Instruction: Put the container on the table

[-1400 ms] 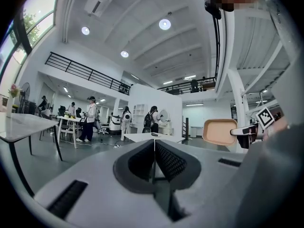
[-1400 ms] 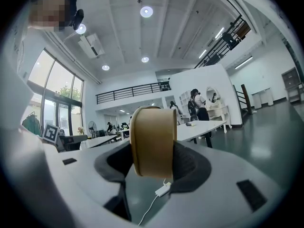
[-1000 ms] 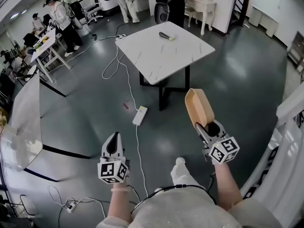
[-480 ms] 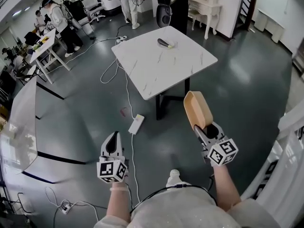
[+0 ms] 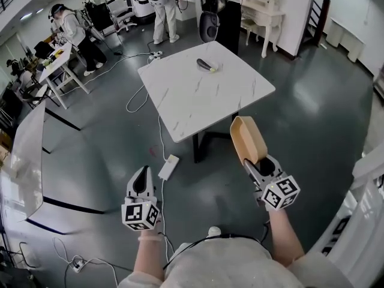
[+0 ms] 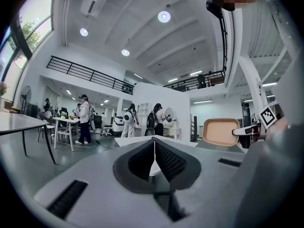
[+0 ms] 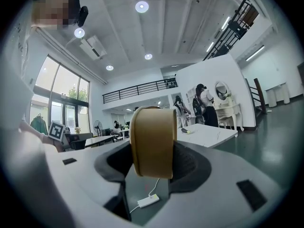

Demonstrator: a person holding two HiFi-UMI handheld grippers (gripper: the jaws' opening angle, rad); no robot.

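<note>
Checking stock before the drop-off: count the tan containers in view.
1: the tan container, clamped in the right tongs, over the floor short of the white table. Others may be hidden.

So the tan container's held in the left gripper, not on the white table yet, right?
Wrong hand: the right gripper holds the tan container, fingers clamped on it in the right gripper view. It's not on the white table yet.

The white marble square table [image 5: 198,104] stands ahead of us, a dark object [image 5: 207,65] on its far side; the tan oblong container [image 5: 246,138] in our right gripper [image 5: 257,161] is before it.
</note>
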